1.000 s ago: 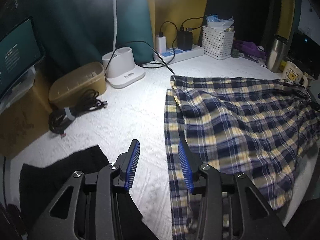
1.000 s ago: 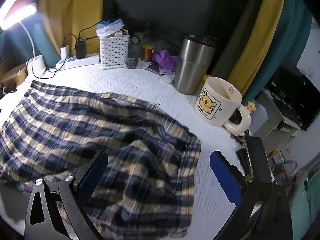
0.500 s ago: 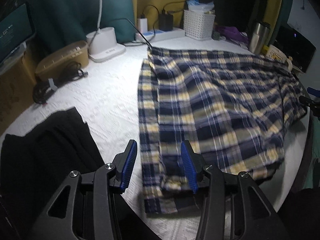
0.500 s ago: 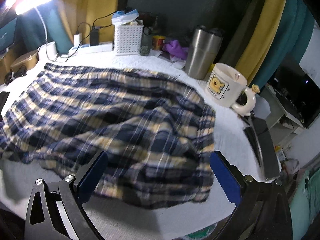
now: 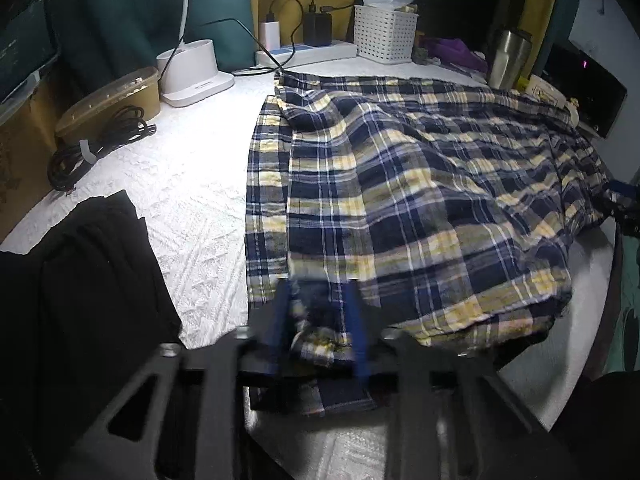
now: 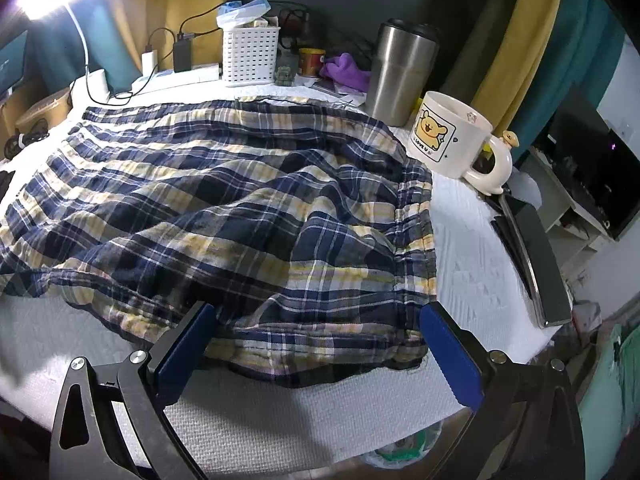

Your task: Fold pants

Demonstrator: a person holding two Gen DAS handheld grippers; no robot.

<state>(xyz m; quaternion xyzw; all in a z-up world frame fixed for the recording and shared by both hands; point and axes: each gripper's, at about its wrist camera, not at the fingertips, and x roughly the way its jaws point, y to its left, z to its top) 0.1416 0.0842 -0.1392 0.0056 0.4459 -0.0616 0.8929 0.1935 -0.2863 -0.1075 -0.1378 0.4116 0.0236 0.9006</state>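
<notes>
The navy, yellow and white plaid pants (image 5: 400, 184) lie spread and rumpled across the white textured table cover (image 5: 192, 200). They also show in the right wrist view (image 6: 224, 208). My left gripper (image 5: 318, 320) is blurred; its blue pads stand on either side of the near leg hem, and the plaid cloth lies between them. My right gripper (image 6: 316, 340) is wide open at the waistband end, its pads straddling the near edge of the cloth without pinching it.
A folded black garment (image 5: 80, 288) lies at the near left. A white lamp base (image 5: 192, 72), a tan tub (image 5: 112, 92), coiled cables (image 5: 96, 144), a power strip (image 5: 312, 50) and a white basket (image 6: 250, 54) line the back. A steel tumbler (image 6: 402, 72), bear mug (image 6: 452, 136) and dark tablet (image 6: 532, 264) stand right.
My left gripper has come down onto the near hem, with its pads closer together around the cloth. My right gripper has dropped lower towards the waistband edge and stays wide open.
</notes>
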